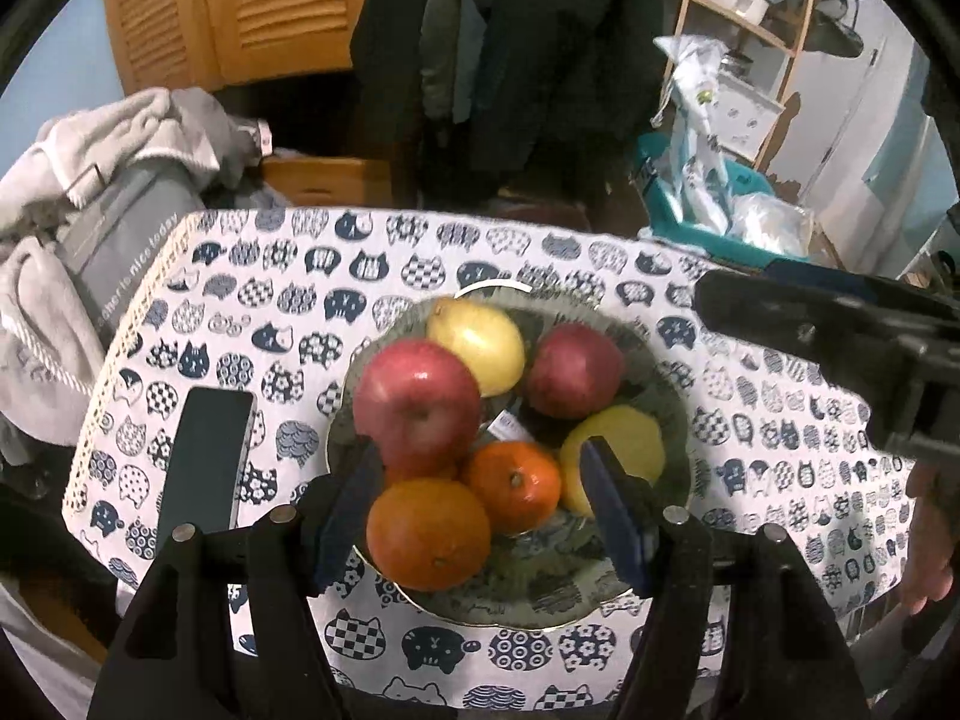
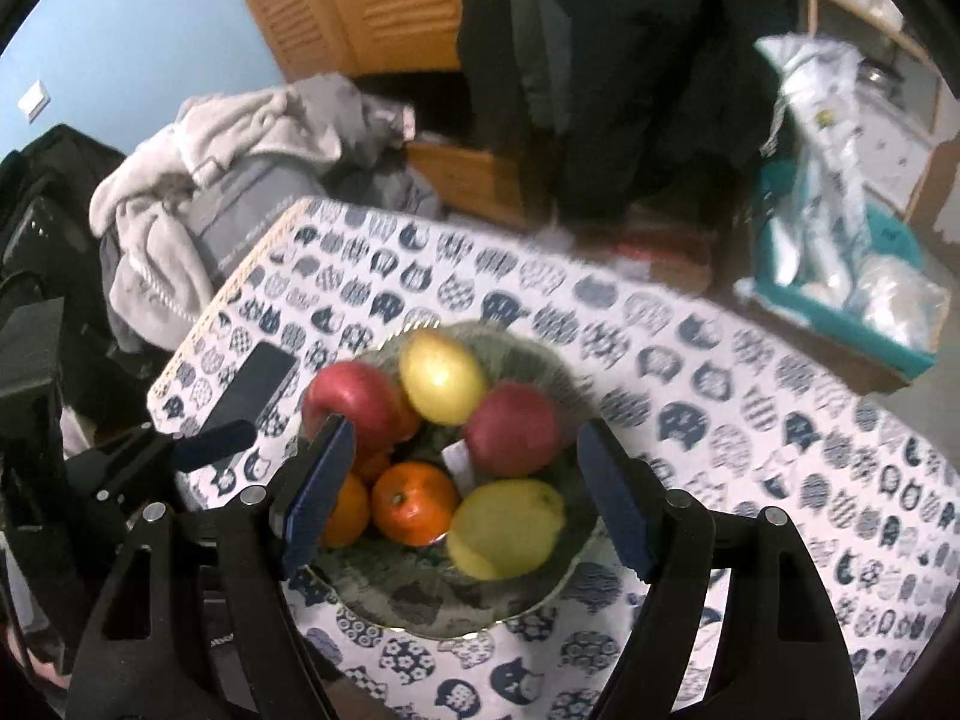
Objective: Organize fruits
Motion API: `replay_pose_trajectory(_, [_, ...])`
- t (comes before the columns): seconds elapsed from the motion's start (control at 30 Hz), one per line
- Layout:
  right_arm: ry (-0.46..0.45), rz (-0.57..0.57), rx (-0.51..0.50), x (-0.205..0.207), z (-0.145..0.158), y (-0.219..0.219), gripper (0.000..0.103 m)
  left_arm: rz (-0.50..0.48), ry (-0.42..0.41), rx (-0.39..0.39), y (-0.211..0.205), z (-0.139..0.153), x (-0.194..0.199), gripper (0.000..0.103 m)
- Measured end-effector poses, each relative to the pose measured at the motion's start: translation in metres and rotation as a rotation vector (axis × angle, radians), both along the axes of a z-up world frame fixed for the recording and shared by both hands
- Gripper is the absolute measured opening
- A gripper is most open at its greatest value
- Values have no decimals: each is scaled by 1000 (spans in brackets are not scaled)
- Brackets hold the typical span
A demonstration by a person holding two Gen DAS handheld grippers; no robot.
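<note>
Left wrist view: left gripper above the near side of the glass bowl, jaws spread, holding nothing. Bowl holds two red apples, two lemons and oranges. Phone just left of the bowl.

Right wrist view: right gripper over the same bowl, jaws apart and empty. Front lemon at the bowl's near right; an orange touches it.
</note>
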State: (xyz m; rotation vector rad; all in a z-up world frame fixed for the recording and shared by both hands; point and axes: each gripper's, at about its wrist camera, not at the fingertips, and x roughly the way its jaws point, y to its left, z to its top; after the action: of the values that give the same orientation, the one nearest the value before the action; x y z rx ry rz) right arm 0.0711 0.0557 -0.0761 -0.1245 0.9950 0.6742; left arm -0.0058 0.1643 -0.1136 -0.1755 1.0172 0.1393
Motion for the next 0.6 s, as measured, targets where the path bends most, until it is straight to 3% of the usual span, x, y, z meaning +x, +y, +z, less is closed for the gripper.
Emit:
replay_pose_trajectory(0.27, [-120, -51, 18, -10, 40, -28, 83, -16, -88, 46, -8, 35, -8, 78])
replay_pose_trajectory(0.6, [-207, -81, 27, -27, 66, -49, 86, -48, -151, 50, -26, 64, -17, 81])
